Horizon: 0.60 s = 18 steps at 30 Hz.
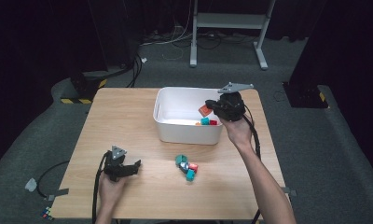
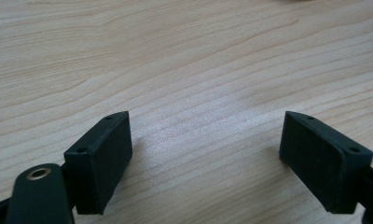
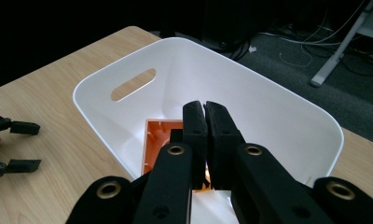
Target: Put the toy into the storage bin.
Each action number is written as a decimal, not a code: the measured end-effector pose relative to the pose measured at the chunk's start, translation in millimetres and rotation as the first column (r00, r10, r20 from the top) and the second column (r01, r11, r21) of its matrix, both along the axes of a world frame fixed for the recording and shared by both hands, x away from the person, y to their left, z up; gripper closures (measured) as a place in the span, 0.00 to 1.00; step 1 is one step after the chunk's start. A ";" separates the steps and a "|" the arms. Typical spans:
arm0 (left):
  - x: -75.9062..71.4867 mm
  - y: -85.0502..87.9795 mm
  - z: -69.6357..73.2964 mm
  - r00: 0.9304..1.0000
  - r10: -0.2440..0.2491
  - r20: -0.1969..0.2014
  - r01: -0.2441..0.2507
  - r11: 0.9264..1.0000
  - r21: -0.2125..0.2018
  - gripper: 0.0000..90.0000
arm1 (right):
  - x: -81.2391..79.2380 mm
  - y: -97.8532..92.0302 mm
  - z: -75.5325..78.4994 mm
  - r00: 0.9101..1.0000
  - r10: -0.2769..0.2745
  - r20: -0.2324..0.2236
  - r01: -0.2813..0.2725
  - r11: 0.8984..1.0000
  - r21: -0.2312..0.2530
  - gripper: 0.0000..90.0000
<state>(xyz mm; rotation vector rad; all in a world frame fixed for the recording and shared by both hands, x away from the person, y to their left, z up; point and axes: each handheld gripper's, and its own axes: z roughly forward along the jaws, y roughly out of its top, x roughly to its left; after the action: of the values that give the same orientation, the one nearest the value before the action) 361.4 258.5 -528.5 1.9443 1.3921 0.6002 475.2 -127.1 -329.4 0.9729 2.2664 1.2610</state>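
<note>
Orange plastic block (image 3: 153,140) hangs over white plastic bin (image 3: 287,112), pinched in closed right tongs (image 3: 205,108); next: release; left tongs (image 2: 205,140) wide open, empty.

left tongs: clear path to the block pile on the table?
Probably yes. The left tongs stand open on the table, and bare wood lies between them and the blocks. The bin sits farther back.

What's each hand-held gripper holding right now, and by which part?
Right hand-held gripper seems to pinch the orange block by one thin wall. Left hand-held gripper open, holding nothing.
</note>
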 end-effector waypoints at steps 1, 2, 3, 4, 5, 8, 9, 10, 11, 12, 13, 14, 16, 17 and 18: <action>0.0 0.0 0.0 1.000 0.000 0.000 0.000 1.000 0.000 0.19 | 2.0 0.8 -0.4 1.000 -0.003 -0.001 0.003 1.000 -0.001 0.97; 0.0 0.0 0.0 1.000 0.000 0.000 0.000 1.000 0.000 0.19 | 3.9 1.6 -0.7 1.000 -0.006 -0.004 0.006 1.000 -0.002 0.97; 0.0 0.0 0.0 1.000 0.000 0.000 0.000 1.000 0.000 0.19 | 7.0 3.0 -1.2 1.000 -0.011 -0.009 0.011 1.000 -0.002 0.97; 0.0 0.0 0.0 1.000 0.000 0.000 0.000 1.000 0.000 0.19 | 9.4 4.2 -1.5 1.000 -0.018 -0.012 0.017 1.000 -0.007 0.97; 0.0 0.0 0.0 1.000 0.000 0.000 0.000 1.000 0.000 0.19 | 11.8 5.5 -1.7 1.000 -0.022 -0.013 0.022 1.000 -0.009 0.97; 0.0 0.0 0.0 1.000 0.000 0.000 0.000 1.000 0.000 0.19 | 18.3 8.2 -2.7 0.999 -0.034 -0.015 0.034 0.999 -0.008 0.97; 0.0 0.0 0.0 1.000 0.000 0.000 0.000 1.000 0.000 0.19 | 21.2 9.3 -4.2 0.999 -0.040 -0.022 0.040 0.999 -0.012 0.97; 0.0 0.0 0.0 1.000 0.000 0.000 0.000 1.000 0.000 0.19 | 23.1 10.1 -5.2 0.999 -0.046 -0.027 0.045 0.999 -0.020 0.97; 0.0 0.0 0.0 1.000 0.000 0.000 0.000 1.000 0.000 0.19 | 27.0 11.4 -7.3 0.998 -0.053 -0.032 0.052 0.998 -0.025 0.97; 0.0 0.0 0.0 1.000 0.000 0.000 0.000 1.000 0.000 0.19 | 28.7 11.9 -8.1 0.998 -0.057 -0.037 0.056 0.998 -0.028 0.97; 0.0 0.0 0.0 1.000 0.000 0.000 0.000 1.000 0.000 0.19 | 30.5 12.3 -8.9 0.997 -0.061 -0.039 0.060 0.998 -0.028 0.97; 0.0 0.0 0.0 1.000 0.000 0.000 0.000 1.000 0.000 0.19 | 32.9 12.9 -9.7 0.997 -0.067 -0.044 0.066 0.997 -0.029 0.97; 0.0 -0.1 0.0 1.000 0.001 0.000 -0.001 1.000 0.000 0.19 | 37.1 14.3 -11.2 0.996 -0.079 -0.049 0.077 0.996 -0.034 0.97; 0.0 -0.1 0.0 1.000 0.001 0.001 -0.001 1.000 -0.001 0.19 | 39.4 15.0 -12.1 0.995 -0.082 -0.051 0.081 0.996 -0.036 0.97; 0.0 -0.1 0.0 1.000 0.001 0.001 -0.001 1.000 -0.001 0.19 | 40.7 15.6 -12.6 0.995 -0.084 -0.052 0.083 0.996 -0.036 0.97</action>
<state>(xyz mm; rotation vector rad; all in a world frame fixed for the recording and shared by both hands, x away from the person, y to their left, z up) 361.4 258.4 -528.5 1.9426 1.3927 0.6002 516.0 -111.5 -342.0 1.0892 2.2544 1.1710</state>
